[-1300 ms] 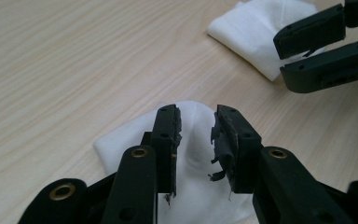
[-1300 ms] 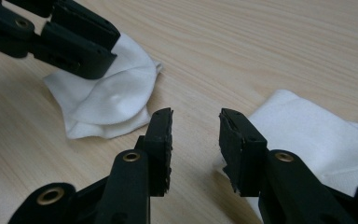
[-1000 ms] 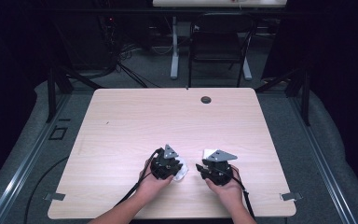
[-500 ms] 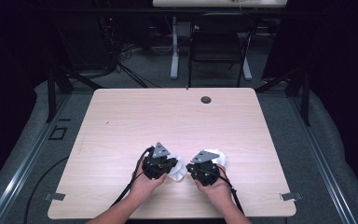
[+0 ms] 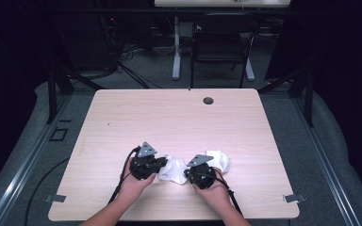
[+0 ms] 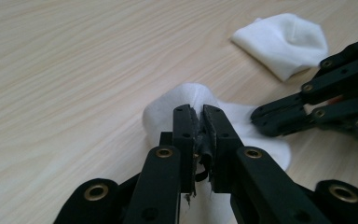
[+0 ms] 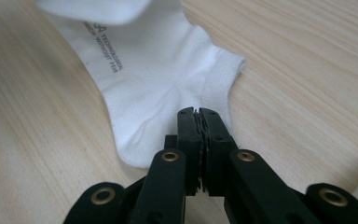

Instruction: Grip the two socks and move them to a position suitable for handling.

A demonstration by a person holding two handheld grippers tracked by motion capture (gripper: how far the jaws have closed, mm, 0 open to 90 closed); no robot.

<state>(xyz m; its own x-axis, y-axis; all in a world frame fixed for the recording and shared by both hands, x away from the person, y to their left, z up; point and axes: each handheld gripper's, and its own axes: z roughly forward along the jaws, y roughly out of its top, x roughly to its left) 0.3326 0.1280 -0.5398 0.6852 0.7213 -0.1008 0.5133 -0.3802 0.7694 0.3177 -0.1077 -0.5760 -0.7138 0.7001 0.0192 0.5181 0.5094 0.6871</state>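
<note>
While both grippers grip one white sock, the work stands, by my reading, at an early or middle stage: nothing is yet paired or set aside.

Item 1, table (image 5: 169,117): pale wood top, bare across its far half; all the work sits near the person's edge.

Item 2, first sock (image 5: 173,170): white, short, crumpled, lying on the table between the two grippers. Seen from the right gripper view (image 7: 149,88), it stretches flat away from the jaws, small grey print near its far end, ribbed cuff toward the jaws.

Item 3, second sock (image 5: 219,160): white, loosely bunched, lying on the table just beyond the right gripper, apart from the first. In the left gripper view (image 6: 284,44) it rests untouched.

Item 4, left gripper (image 5: 162,164): jaws nearly together, pinching a raised fold of the first sock (image 6: 191,95); they have just eased a trifle, yet the pads press on the cloth.

Item 5, right gripper (image 5: 187,173): jaws have just been closing and now stand fully together on the cuff edge of the same sock (image 7: 198,116); from the left gripper view its tips (image 6: 261,116) rest on that sock's other side.

Done, as judged: the first sock is seized at two places. Left: whatever is meant for it, likely spreading, folding or matching with the second sock, which awaits handling.
</note>
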